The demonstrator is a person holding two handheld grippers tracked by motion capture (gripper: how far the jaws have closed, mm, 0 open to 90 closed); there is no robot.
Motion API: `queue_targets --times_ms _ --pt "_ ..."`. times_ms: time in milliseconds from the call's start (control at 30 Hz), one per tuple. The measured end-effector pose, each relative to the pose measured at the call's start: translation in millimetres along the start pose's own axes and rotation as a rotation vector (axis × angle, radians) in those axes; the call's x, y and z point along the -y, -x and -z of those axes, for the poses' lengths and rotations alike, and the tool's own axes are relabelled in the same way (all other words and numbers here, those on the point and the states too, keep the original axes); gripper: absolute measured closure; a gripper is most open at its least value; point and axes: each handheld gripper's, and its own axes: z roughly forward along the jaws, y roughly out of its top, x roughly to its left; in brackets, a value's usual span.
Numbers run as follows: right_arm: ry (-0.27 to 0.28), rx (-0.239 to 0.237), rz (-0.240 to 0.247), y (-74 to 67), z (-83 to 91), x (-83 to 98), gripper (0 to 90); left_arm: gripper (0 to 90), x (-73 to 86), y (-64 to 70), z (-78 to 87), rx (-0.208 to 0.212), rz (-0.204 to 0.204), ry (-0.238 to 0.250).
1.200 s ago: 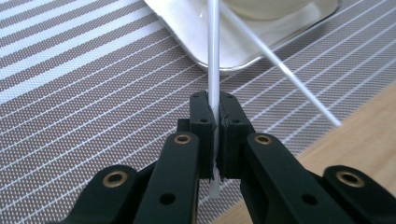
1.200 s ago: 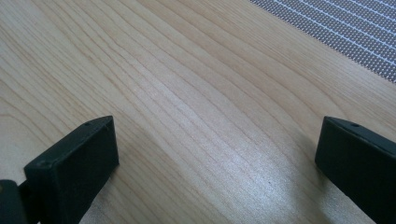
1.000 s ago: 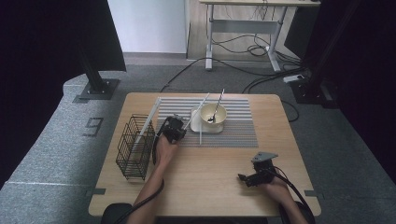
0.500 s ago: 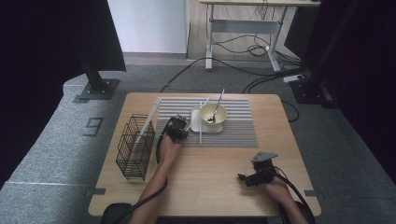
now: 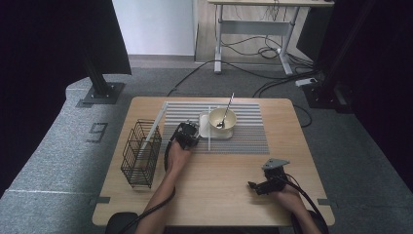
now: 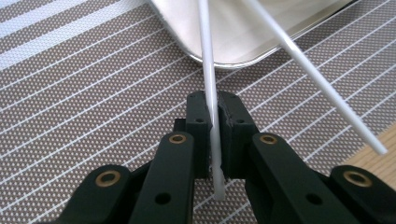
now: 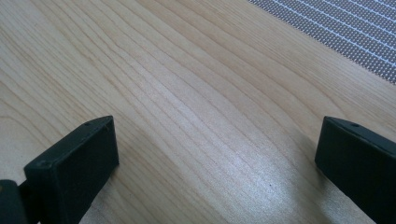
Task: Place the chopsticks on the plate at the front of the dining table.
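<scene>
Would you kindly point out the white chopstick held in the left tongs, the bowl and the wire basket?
white chopstick (image 6: 208, 60), left gripper view, on its shaft above the jaws.
bowl (image 5: 229, 116), high view, on its far rim.
wire basket (image 5: 127, 158), high view, on its left wall.

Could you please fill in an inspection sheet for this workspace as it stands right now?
Surface: wooden table, striped mat at its far side.
Job's things: white chopstick clamped; second chopstick lies loose beside it; wire basket holds another stick.
Clutter: bowl with spoon, on a plate.
Grippers: left gripper shut on the chopstick; right gripper open over bare wood.
Cables: floor cables behind the table.
Surroundings: grey carpet, far desk.
</scene>
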Motion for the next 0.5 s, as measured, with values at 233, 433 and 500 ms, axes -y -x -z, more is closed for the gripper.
queue_targets --times_ms 233,433,500 --pt "0.0 0.0 0.0 0.0 0.0 0.0 0.0 78.0 -1.1 7.4 -0.5 0.039 -0.023 0.001" --pt "0.0 0.0 0.0 0.0 0.0 0.0 0.0 74.2 -2.2 13.8 -1.9 0.068 -0.036 0.001" --pt "0.0 0.0 0.0 0.0 0.0 0.0 0.0 73.1 -2.7 15.2 -1.8 0.072 -0.039 0.003"
